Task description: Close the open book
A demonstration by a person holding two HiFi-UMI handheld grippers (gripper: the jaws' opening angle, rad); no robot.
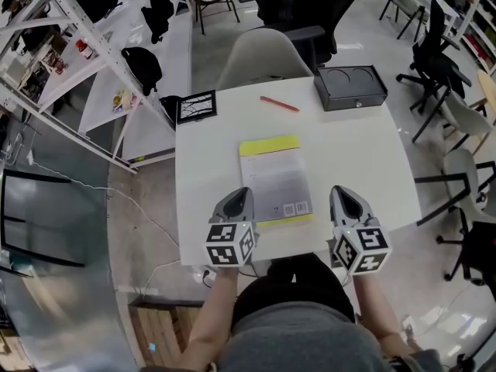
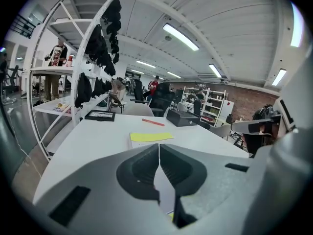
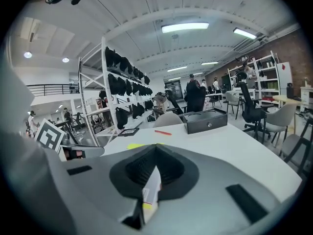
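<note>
At the far right corner of the white table [image 1: 364,169], a black cash box [image 1: 349,87], lid down, two round hollows pressed into its top, a lock on the front; contents hidden. Near the far left corner, a black-framed picture [image 1: 196,106] lying flat. Between the two, a red pen [image 1: 279,104] lying slantwise, apart from everything else. In the middle of the table, the book [image 1: 274,180], already closed and flat, grey back cover up with a barcode by its near right corner, a yellow band across the far end and a yellow strip along the near edge. Beyond the table, a grey chair [image 1: 263,56] drawn up to the far edge. On the near side, left gripper [image 1: 240,194] at the book's near left edge, contact impossible to tell, jaws pressed together with nothing between them. Right gripper [image 1: 341,194] off to the right of the book's near right corner, apart from it, jaws likewise closed tight on nothing
</note>
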